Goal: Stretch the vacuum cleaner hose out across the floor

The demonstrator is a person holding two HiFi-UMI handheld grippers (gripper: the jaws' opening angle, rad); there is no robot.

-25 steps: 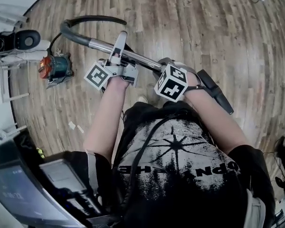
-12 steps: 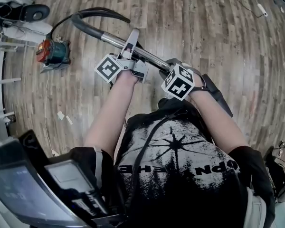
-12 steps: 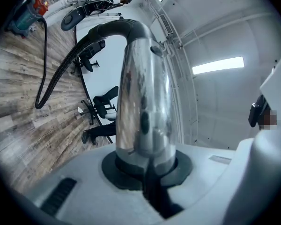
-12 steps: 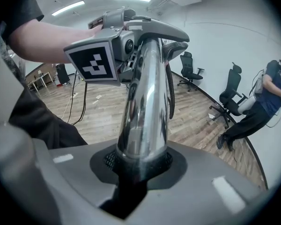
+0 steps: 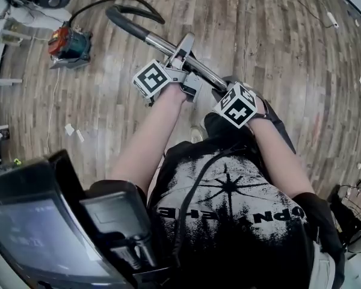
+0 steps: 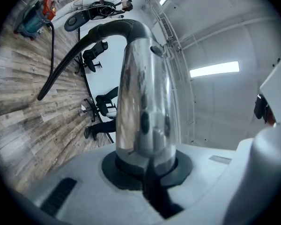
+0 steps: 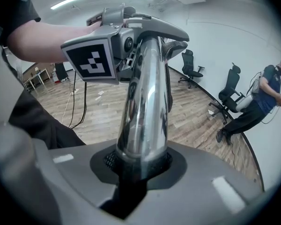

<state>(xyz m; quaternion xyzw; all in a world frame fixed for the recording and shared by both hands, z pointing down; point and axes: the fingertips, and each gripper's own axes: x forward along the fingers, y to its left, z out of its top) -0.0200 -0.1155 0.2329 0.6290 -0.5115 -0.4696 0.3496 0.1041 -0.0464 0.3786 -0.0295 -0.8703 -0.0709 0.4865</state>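
The vacuum cleaner's red and teal canister [image 5: 69, 44] stands on the wood floor at the upper left. Its black hose [image 5: 132, 8] curves from there to the bent end of a chrome wand [image 5: 168, 46]. Both grippers hold that wand above the floor in front of the person. My left gripper [image 5: 185, 56] is shut on the wand's upper part, nearer the hose. Lower down the tube, my right gripper [image 5: 221, 88] is shut on it beside the black end piece [image 5: 280, 125]. In the left gripper view the wand [image 6: 143, 102] rises from the jaws toward the hose [image 6: 61, 64].
White desk frames [image 5: 0, 83] and equipment line the left edge. Paper scraps [image 5: 72, 132] and a thin cable [image 5: 51, 110] lie on the floor. Office chairs [image 7: 229, 95] and a person [image 7: 267, 97] stand by the far wall. A screen device [image 5: 42, 233] hangs at the bottom left.
Both grippers have carried the wand away from the canister, toward the right of the view. The gap to the canister has grown and the hose loop has drawn out longer.
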